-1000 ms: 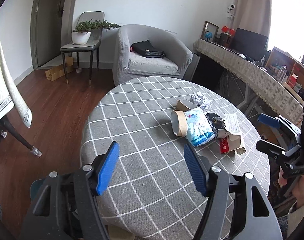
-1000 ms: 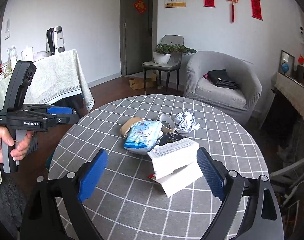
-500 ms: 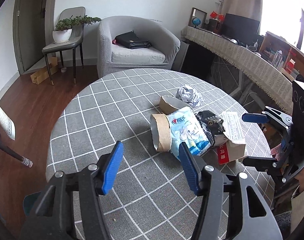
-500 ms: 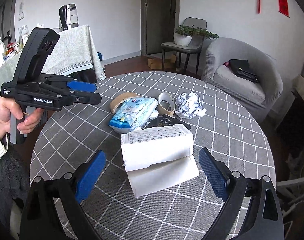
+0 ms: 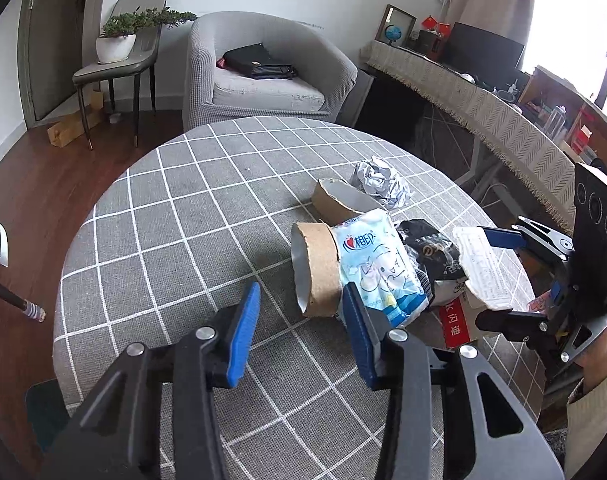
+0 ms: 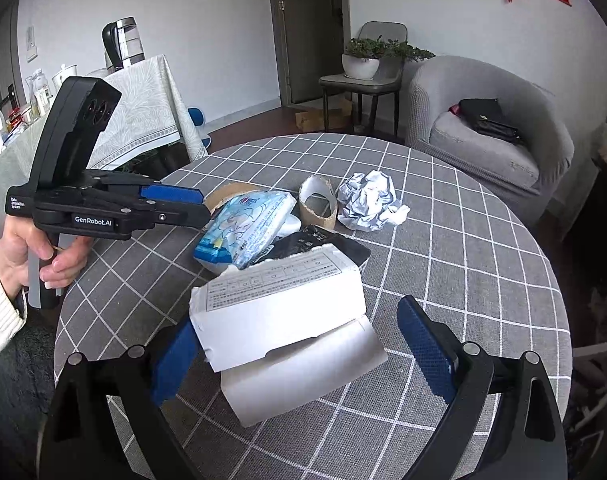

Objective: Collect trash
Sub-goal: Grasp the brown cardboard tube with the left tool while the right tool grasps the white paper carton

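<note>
A pile of trash lies on the round checked table (image 5: 175, 240): a cardboard tape roll (image 5: 315, 268), a second torn roll (image 5: 339, 200), a blue-white tissue pack (image 5: 377, 264), a black wrapper (image 5: 431, 248), crumpled paper (image 5: 379, 180) and a white carton (image 6: 279, 308). My left gripper (image 5: 299, 320) is open, just short of the near roll. My right gripper (image 6: 299, 356) is open, its jaws either side of the white carton, not closed on it.
A grey armchair (image 5: 263, 76) with a black bag stands behind the table. A chair with a potted plant (image 5: 119, 40) is at the back left. A long cloth-covered desk (image 5: 483, 104) runs along the right. A second covered table with a kettle (image 6: 123, 44) stands on the other side.
Both grippers have moved in toward the trash pile. The left one has closed in on the cardboard roll and narrowed somewhat. The right one now straddles the white carton.
</note>
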The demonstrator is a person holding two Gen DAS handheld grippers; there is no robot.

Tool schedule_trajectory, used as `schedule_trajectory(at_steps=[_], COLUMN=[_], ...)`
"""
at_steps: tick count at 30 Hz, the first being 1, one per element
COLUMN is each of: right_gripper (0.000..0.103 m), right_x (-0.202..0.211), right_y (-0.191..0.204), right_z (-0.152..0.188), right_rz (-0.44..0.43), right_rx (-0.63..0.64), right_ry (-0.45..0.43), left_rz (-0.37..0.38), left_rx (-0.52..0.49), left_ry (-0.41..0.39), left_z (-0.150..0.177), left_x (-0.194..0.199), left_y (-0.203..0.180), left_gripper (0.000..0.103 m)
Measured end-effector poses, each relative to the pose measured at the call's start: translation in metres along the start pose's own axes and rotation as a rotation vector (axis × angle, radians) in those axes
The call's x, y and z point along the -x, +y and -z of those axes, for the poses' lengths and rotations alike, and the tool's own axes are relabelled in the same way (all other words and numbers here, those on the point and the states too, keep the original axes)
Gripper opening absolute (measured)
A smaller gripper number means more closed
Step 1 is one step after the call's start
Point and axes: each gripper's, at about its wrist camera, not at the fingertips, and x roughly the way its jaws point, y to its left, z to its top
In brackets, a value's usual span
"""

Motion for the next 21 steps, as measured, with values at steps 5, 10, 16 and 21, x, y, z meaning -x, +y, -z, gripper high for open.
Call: schedule_trajectory(at_steps=[5,10,16,21], right_gripper=[0.095,0.095,0.094,0.084], right_x=[-0.002,-0.009,-0.019,-0.017], right_y=[-0.001,-0.004,0.000,0.001], right_z=[0.000,-0.006,-0.008,-0.007], right_rz=[-0.017,-0.032,-0.062,-0.053], right_rx=[-0.003,-0.006,0.000,-0.004], right_ry=[0.012,0.023,0.068,0.064], left_rz=[0.005,0.007,-0.017,-0.058], left_rx=[-0.006,0.024,0.007,-0.014], left_ry=[0.009,0.004,-0.003,-0.024], left_z=[0.001,-0.002,-0.001,0.002], left_x=[-0.005,-0.008,-0.005,0.004], left_y=[-0.006,-0.002,-0.004,-0.006], left_gripper=[0.038,0.025,0.023,0.023])
